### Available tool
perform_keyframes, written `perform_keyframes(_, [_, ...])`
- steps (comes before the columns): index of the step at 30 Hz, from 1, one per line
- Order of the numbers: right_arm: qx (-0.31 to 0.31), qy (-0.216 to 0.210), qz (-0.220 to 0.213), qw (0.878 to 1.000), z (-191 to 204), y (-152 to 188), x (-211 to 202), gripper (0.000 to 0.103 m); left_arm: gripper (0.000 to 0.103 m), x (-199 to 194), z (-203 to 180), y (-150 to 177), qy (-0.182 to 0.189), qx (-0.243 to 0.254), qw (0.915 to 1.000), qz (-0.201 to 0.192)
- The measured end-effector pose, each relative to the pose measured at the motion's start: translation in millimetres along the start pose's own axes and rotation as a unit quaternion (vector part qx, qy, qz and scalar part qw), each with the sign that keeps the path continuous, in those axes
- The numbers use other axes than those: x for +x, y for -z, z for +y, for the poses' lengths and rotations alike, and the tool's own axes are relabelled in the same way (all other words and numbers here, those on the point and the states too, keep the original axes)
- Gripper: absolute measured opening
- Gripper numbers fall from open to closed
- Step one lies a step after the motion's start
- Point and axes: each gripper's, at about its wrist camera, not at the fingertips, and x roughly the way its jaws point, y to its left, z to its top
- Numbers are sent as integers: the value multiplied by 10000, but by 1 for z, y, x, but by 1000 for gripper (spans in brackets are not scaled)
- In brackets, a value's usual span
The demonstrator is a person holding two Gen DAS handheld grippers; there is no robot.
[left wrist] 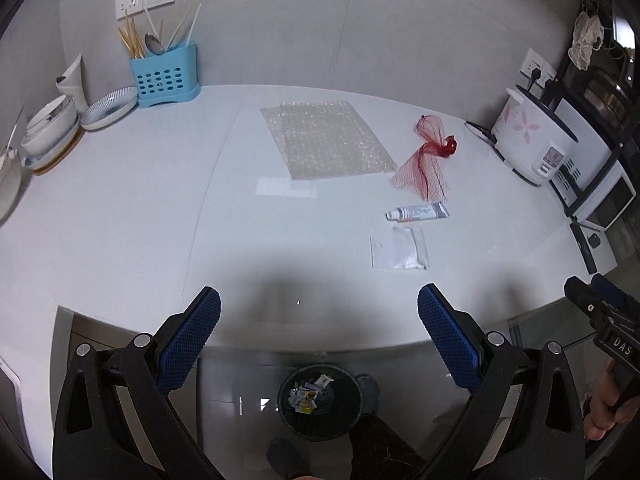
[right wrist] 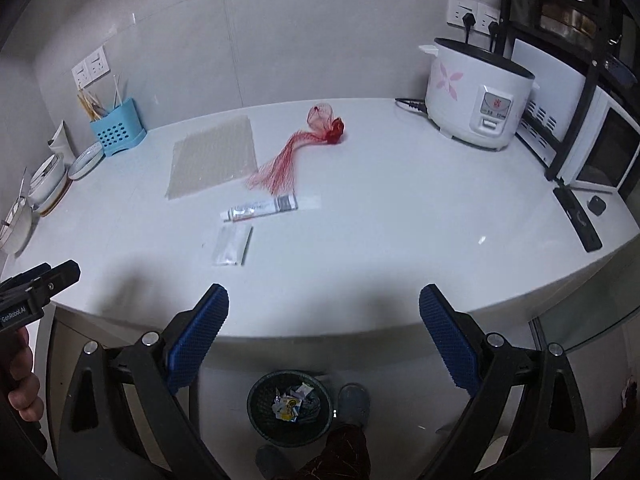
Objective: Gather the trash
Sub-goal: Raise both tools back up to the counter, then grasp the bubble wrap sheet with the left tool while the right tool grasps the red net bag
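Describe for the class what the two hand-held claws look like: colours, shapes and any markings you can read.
Both claws, the left claw and the right claw, look alike: black angular frames with silver pivot bolts, each ending in two fingers faced with blue, grid-textured pads. Seen from the opposite camera, the left claw's black body bears white lettering reading roughly "GenRobot.AI", and the right claw's body shows "DAS".
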Motion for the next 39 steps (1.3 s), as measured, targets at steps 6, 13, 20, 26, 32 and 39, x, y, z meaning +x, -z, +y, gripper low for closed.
perform_keyframes(6, [-45, -150, 20, 9999, -20, -66, 49, 92, 97, 37, -20, -48, -154, -216, 9996, 74])
perform_keyframes(13, [-283, -402, 334, 9982, -28, -134, 131, 88, 97, 89, -46, -98, -300, -447, 9984, 183])
perform_keyframes(20, [-413, -489, 872, 9941, -25, -184, 217, 75, 97, 128, -49, -127, -495, -784, 9951, 330])
perform_keyframes(26, [-122, -451, 1342, 9899, -25, -206, 280, 61, 97, 150, -43, -141, -647, -1020, 9917, 431])
perform_keyframes(32, [-167, -455, 1685, 9845, -20, -216, 322, 55, 97, 163, -40, -152, -835, -1132, 9889, 479])
perform_keyframes(39, [-177, -280, 2092, 9773, -18, -217, 352, 33, 97, 179, -39, -167, -914, -1183, 9872, 556])
